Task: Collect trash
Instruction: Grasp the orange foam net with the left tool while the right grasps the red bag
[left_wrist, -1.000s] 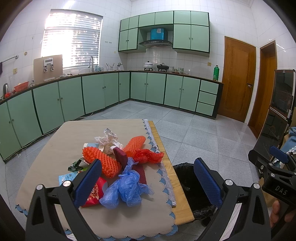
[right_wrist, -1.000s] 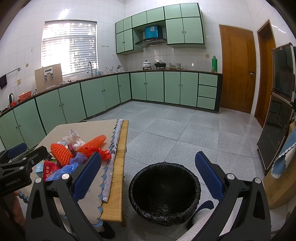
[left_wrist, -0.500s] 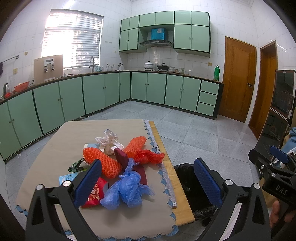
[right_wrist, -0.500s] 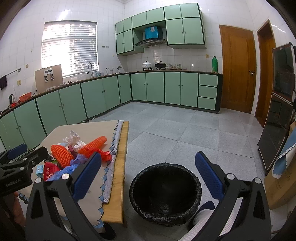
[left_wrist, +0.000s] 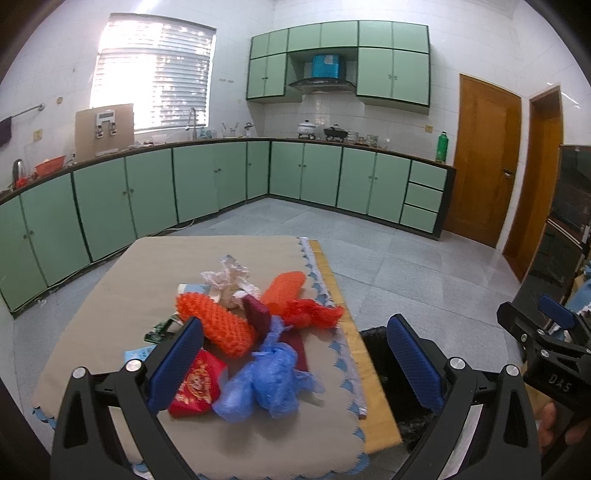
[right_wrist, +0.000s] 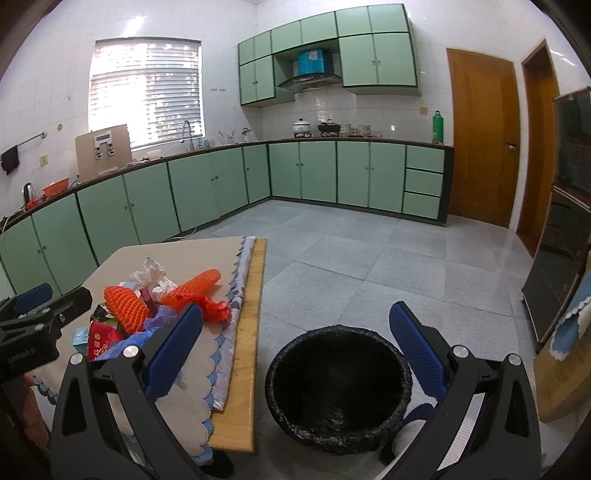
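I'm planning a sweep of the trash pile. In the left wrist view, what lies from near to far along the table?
Crumpled blue plastic bag → long orange foam fruit net → crumpled white tissue wad, then bare beige tablecloth.

Wooden table (left_wrist: 373, 413), beige cloth (left_wrist: 155, 280), trash pile (left_wrist: 258, 332) on it

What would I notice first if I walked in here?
Probably the bright heap of trash on the table: orange foam nets, a crumpled blue plastic bag and a red packet. Next, the black-lined bin on the floor just right of the table, looking empty. Mint-green cabinets line the walls behind.
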